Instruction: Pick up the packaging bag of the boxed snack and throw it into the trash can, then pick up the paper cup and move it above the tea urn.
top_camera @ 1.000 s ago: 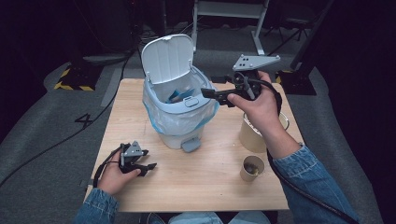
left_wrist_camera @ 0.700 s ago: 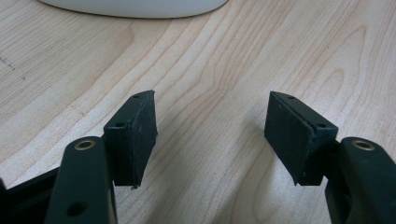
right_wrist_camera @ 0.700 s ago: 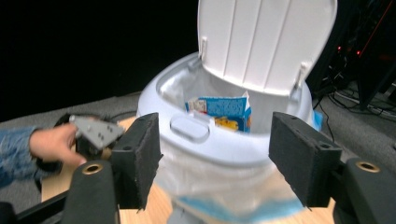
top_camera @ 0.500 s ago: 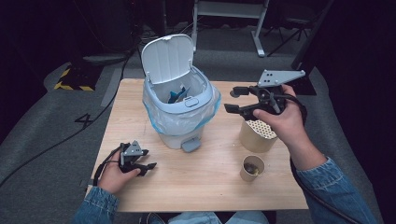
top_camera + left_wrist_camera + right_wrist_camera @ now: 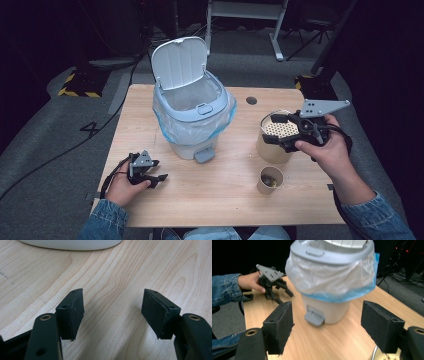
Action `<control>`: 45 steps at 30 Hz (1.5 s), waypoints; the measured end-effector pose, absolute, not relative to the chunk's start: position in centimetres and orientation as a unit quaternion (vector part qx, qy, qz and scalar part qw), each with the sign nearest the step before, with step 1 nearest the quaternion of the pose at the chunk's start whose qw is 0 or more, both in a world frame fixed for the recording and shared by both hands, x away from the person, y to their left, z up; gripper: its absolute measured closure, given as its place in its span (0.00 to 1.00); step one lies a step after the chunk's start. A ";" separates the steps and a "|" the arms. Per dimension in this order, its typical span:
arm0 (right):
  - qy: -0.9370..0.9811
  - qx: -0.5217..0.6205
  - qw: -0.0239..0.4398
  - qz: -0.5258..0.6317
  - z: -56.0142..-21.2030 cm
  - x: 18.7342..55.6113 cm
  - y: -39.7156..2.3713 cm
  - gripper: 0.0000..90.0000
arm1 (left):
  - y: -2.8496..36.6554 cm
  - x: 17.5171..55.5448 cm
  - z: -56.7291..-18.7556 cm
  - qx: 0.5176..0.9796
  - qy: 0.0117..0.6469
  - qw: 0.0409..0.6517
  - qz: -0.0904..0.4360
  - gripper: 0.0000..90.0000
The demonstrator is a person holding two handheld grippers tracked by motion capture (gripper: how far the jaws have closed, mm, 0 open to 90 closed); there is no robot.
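A pale blue pedal bin stands mid-table with its lid up and a blue-edged plastic liner; in the right gripper view the bin is straight ahead. To its right, my right gripper hovers over a tan canister with a perforated top. Its jaws have just been opening and stand open with nothing between them. My left gripper rests low at the table's front left. It is open over bare wood, holding nothing.
A small paper cup with something in it stands in front of the canister. The bin's foot pedal juts toward me. A dark round hole marks the table's far side. The wooden table ends close behind my hands.
My right gripper has swung right and down, from the bin's mouth to above the tan canister. The left hand has stayed put.
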State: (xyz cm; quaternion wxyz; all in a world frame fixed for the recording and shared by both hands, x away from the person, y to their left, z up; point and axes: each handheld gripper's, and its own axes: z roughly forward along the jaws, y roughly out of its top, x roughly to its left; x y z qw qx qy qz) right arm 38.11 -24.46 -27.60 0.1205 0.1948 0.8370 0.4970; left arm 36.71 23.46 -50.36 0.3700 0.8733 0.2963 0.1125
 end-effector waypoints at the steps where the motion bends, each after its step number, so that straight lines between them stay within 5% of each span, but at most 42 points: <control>1: 0.837 0.197 0.118 0.497 -27.9 37.9 -24.8 0.29 | 23.5 36.7 -50.4 0.873 0.296 0.370 0.113 0.39; 23: 0.836 0.238 0.114 0.481 -36.7 33.9 -31.5 0.23 | 23.5 36.7 -50.4 0.873 0.297 0.370 0.113 0.39; 45: 0.856 0.242 0.085 0.448 -46.5 32.9 -31.2 0.19 | 23.4 36.7 -50.4 0.872 0.299 0.370 0.115 0.39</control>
